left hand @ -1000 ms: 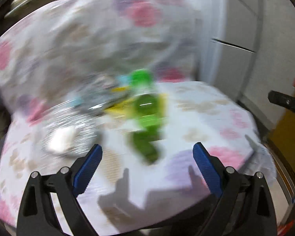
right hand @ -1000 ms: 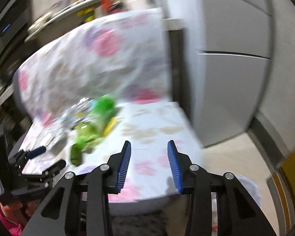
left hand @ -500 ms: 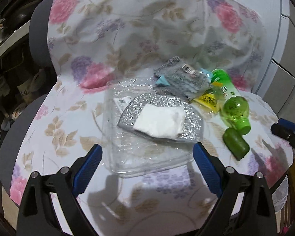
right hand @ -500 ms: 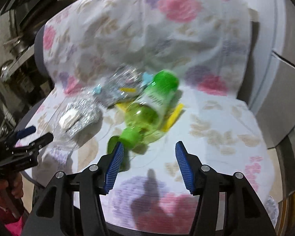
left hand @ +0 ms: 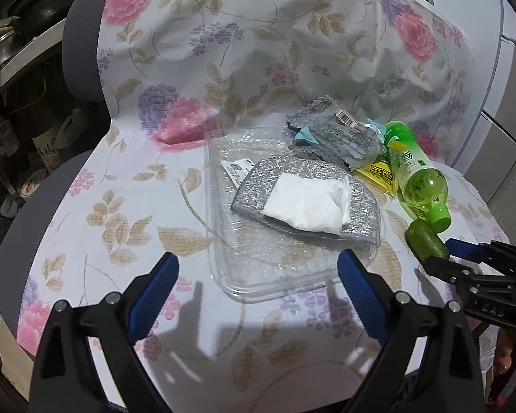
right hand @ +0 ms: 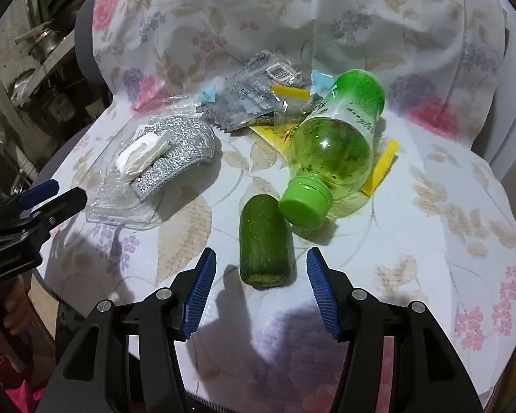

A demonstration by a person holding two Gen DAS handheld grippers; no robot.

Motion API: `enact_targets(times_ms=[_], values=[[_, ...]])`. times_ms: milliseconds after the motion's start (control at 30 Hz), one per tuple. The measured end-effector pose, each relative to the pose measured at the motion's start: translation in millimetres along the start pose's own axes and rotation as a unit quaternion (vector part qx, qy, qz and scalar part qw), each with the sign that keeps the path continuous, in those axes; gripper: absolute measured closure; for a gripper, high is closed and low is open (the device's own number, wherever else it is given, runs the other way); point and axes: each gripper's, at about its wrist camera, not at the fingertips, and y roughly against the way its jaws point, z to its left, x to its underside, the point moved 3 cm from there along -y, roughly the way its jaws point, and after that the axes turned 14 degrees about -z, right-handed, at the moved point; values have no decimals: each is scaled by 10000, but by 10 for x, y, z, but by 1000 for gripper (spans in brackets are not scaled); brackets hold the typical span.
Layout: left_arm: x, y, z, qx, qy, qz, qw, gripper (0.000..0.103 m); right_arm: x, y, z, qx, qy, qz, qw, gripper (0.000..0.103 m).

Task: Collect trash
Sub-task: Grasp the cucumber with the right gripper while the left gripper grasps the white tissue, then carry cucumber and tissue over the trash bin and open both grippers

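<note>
Currently both tools sit spread over a chair seat draped in a floral cloth (left hand: 127, 186), nothing between either pair of pads. Left tool (left hand: 258, 285) hovers just short of a clear plastic tray (left hand: 223, 241) — in it a silver scouring pad (left hand: 357, 206) with a white tissue (left hand: 306, 203) on top. Behind the tray: crumpled grey wrappers (left hand: 337, 130) and a yellow packet (left hand: 378, 172). Right tool (right hand: 259, 290) lines up on a cucumber piece (right hand: 263, 241) lying on the cloth, cut end toward the camera; pads clear of it on both sides. Green plastic bottle (right hand: 333, 148) lies on its side, cap (right hand: 304, 201) touching or nearly touching the cucumber — can't tell which.
</note>
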Motion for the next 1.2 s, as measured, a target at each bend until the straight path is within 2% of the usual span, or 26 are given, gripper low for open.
enact_targets(times_ms=[167,233,267,367,433,600,667,800,933,1100,1133,1200], values=[[-7,6,1,31,22,-2,10000,12,-22,-148,-33,228,-40,76,9997,50],[-17,18,-23,42,-9,-18,10000,12,-7,-165,-39,241,-71,119,9996,60],[-23,25,-35,45,-24,-27,10000,12,-3,-151,-28,181,-78,103,9998,70],[-48,44,-65,59,-56,-65,9999,12,11,-66,32,317,138,41,9994,71],[-73,43,-87,99,-62,-91,9999,12,33,-4,65,143,123,77,9998,71],[-177,-36,-238,341,-143,-186,9991,14,-29,305,66,-66,20,-358,9993,71],[-206,-106,-312,354,-243,-163,9989,26,-82,396,22,24,12,-506,9987,71],[-216,-335,-465,459,-471,31,9978,38,-126,498,-91,126,-76,-631,9979,71],[-180,-514,-484,497,-449,256,9974,51,-110,524,-168,155,-150,-627,9978,71],[-137,-566,-444,539,-394,345,9972,77,-100,547,-186,170,-189,-665,9975,71],[-144,-556,-431,511,-402,302,9974,88,-103,559,-186,168,-187,-688,9973,71],[-183,-514,-398,560,-331,212,9977,93,-109,581,-186,167,-177,-725,9971,71]])
